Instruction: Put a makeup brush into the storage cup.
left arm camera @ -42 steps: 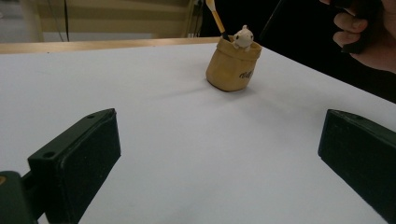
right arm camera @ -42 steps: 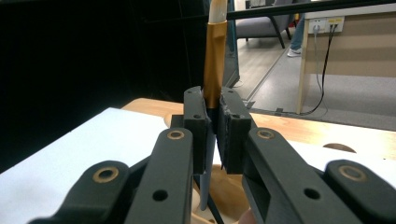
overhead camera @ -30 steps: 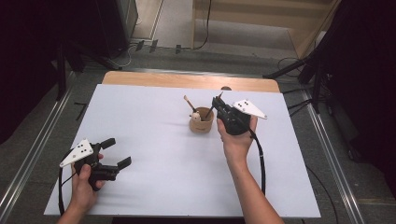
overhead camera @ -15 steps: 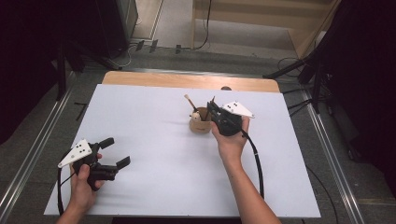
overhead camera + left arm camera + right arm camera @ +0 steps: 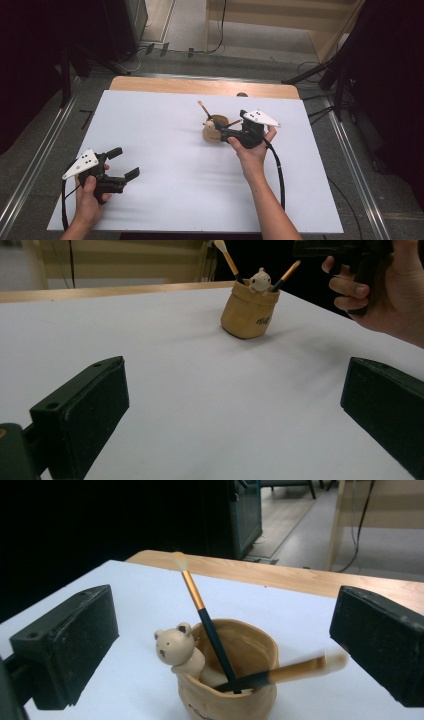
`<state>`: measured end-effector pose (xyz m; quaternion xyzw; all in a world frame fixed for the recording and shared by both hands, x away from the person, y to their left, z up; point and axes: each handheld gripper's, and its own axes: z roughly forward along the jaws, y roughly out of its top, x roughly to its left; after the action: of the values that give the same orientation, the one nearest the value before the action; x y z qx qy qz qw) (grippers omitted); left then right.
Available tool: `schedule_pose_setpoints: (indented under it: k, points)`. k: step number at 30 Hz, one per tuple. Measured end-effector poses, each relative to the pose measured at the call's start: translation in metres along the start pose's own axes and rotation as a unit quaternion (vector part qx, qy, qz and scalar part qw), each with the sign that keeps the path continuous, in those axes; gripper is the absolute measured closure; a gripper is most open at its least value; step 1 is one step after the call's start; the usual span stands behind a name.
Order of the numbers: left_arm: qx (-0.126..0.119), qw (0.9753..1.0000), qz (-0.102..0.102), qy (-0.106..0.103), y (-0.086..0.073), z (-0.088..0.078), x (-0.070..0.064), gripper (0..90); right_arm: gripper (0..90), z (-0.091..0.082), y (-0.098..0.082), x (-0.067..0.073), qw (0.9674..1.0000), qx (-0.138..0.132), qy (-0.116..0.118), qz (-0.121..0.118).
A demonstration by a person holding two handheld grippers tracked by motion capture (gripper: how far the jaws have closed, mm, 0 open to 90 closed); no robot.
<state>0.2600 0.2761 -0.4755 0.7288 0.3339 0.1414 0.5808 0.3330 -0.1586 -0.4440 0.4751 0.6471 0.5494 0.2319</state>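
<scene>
Tan pot (image 5: 248, 310), black lettering unreadable.

Two brushes (image 5: 210, 630) stand in the pot (image 5: 214, 131), which sits on the table (image 5: 165, 125), right of centre.

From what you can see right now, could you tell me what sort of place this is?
Probably a lab or studio set up for recording: a white-covered table ringed by black curtains, with stands and cables on the floor, and a holder with brushes staged on it.
</scene>
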Motion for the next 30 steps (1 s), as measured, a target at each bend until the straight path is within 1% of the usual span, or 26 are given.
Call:
schedule_pose_setpoints:
  k: [3, 5, 7, 8, 10, 15, 18, 21, 22, 27, 30]
  points:
    - [-0.001, 1.0, 0.0, 0.0, 0.0, 0.0, 0.0, 0.0, 0.0, -0.006, -0.001, -0.002, 1.0, -0.003, 0.007, -0.003]
    - [-0.002, 1.0, 0.0, 0.0, 0.0, 0.0, 0.0, 0.0, 0.0, -0.011, -0.003, -0.004, 1.0, -0.003, 0.006, -0.007]
    - [-0.001, 1.0, 0.001, 0.001, 0.0, 0.0, 0.0, 0.0, 0.0, -0.016, -0.005, -0.006, 0.9999, -0.005, 0.012, -0.009]
    - [-0.001, 1.0, 0.0, 0.001, 0.0, 0.0, 0.0, 0.0, 0.0, -0.017, -0.005, -0.007, 0.9999, -0.006, 0.011, -0.011]
    - [-0.002, 1.0, 0.0, 0.001, 0.0, 0.0, 0.001, 0.0, 0.0, -0.023, -0.007, -0.01, 0.9998, -0.011, 0.014, -0.012]
    - [-0.002, 1.0, 0.001, 0.002, 0.0, 0.001, 0.001, 0.0, 0.0, -0.033, -0.012, -0.015, 0.9996, -0.012, 0.013, -0.021]
    - [-0.003, 1.0, 0.002, 0.002, 0.0, 0.001, 0.0, 0.0, 0.0, -0.039, -0.015, -0.017, 0.9994, -0.018, 0.015, -0.026]
    - [-0.003, 1.0, 0.002, 0.003, 0.001, 0.0, 0.001, 0.0, 0.0, -0.045, -0.017, -0.018, 0.9994, -0.016, 0.014, -0.027]
    - [-0.002, 1.0, 0.002, 0.003, 0.001, 0.0, 0.001, 0.0, 0.0, -0.048, -0.019, -0.019, 0.9993, -0.017, 0.014, -0.032]
    - [-0.004, 1.0, 0.001, 0.005, 0.001, 0.0, 0.001, 0.0, 0.0, -0.058, -0.025, -0.024, 0.9991, -0.018, 0.012, -0.038]
    - [-0.005, 1.0, 0.001, 0.005, 0.001, -0.001, 0.001, 0.0, 0.0, -0.064, -0.028, -0.029, 0.9991, -0.016, 0.008, -0.037]
